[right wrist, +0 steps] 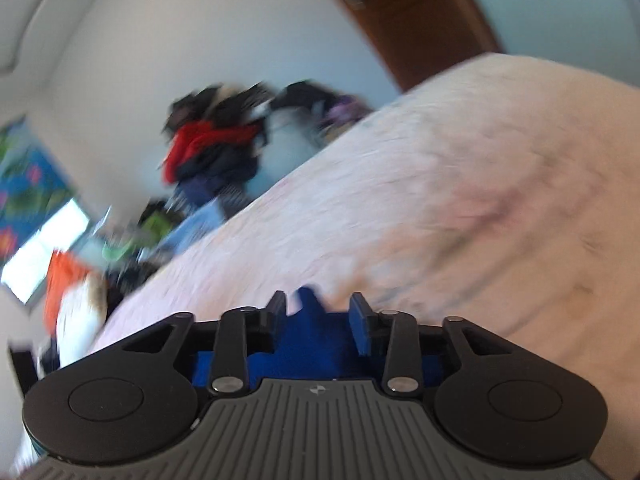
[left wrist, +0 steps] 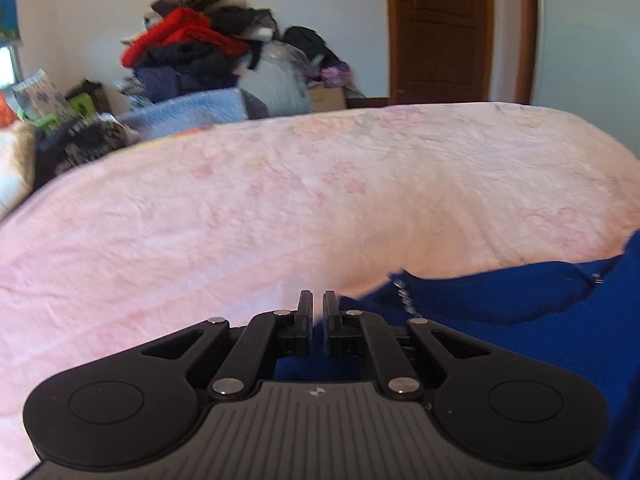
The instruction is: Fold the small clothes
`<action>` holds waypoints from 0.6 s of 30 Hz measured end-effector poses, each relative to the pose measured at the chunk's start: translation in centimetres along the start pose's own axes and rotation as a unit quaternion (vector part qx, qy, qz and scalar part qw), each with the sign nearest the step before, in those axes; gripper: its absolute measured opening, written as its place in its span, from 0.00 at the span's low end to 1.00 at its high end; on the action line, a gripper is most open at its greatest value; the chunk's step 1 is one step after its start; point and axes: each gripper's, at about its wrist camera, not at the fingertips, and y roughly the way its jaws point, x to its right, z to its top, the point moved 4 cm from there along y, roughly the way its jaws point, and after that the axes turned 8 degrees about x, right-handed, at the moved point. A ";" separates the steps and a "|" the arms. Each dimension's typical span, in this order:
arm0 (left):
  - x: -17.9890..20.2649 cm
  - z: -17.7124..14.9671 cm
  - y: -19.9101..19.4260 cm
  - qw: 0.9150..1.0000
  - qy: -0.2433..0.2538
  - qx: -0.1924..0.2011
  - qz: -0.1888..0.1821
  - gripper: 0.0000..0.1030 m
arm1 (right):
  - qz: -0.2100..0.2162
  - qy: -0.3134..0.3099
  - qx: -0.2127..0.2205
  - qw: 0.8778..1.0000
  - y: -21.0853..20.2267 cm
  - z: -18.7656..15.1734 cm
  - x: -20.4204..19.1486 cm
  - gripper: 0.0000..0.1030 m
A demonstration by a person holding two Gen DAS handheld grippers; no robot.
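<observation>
A royal blue garment (left wrist: 500,300) lies on the pink bed cover (left wrist: 280,200), at the lower right of the left wrist view, with a zip or trim edge showing. My left gripper (left wrist: 317,300) hovers at the garment's left edge, its jaws nearly closed with a narrow gap and nothing clearly between them. In the blurred, tilted right wrist view, my right gripper (right wrist: 318,304) has its jaws apart with blue cloth (right wrist: 312,336) bunched between and under the fingers; no pinch shows.
A tall pile of clothes (left wrist: 192,44) with a red item stands beyond the bed's far edge, also in the right wrist view (right wrist: 212,148). A light blue towel (left wrist: 188,112), boxes and bags sit beside it. A brown door (left wrist: 440,28) is behind.
</observation>
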 end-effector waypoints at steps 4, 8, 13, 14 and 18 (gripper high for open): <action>-1.1 0.1 -0.2 0.999 -0.019 -0.011 0.030 0.05 | -0.081 -0.057 -0.048 0.994 1.6 -1.6 0.1 0.68; -2.4 -0.7 -5.1 0.999 -0.043 0.003 -0.015 0.05 | -0.102 -0.025 0.037 0.994 -3.6 -0.6 1.5 0.73; -3.7 -4.8 -10.8 0.998 -0.038 -0.004 -0.041 0.08 | -0.026 -0.047 -0.040 0.998 -8.7 -3.6 0.9 0.75; -4.1 -5.9 -11.5 0.998 -0.050 -0.011 -0.043 0.08 | -0.021 -0.053 -0.058 0.997 -9.5 -4.7 0.7 0.75; -5.9 -9.6 -13.8 0.993 -0.111 -0.020 -0.044 0.08 | -0.014 -0.047 -0.064 0.997 -12.7 -7.8 -0.1 0.75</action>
